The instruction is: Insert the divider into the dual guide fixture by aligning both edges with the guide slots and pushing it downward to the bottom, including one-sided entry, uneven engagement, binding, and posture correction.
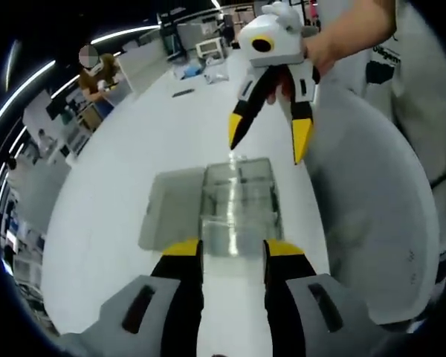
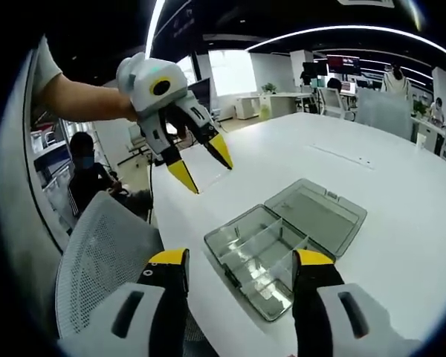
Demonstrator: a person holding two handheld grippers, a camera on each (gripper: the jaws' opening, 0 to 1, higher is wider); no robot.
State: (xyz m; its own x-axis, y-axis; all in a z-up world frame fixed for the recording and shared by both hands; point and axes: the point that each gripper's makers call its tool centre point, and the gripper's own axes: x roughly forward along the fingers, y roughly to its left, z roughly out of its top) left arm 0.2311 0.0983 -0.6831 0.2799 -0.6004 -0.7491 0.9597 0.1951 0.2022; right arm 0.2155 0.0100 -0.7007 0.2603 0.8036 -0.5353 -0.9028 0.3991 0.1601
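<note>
A long white table [image 2: 372,149] carries a clear plastic compartment box [image 2: 271,256] with its hinged lid [image 2: 320,212] lying flat open beside it; no separate divider can be told apart from the partitions inside. A grey mesh chair back [image 2: 104,253] stands by the table edge. The 2 grippers hang above the table with jaws apart and empty: the left gripper [image 2: 201,167], and the right gripper [image 1: 271,141].

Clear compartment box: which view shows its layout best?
Right gripper view: the clear compartment box lies at an angle, with its compartments and open lid visible. In the left gripper view the box is seen end-on, compartments foreshortened, near end between the jaws.
</note>
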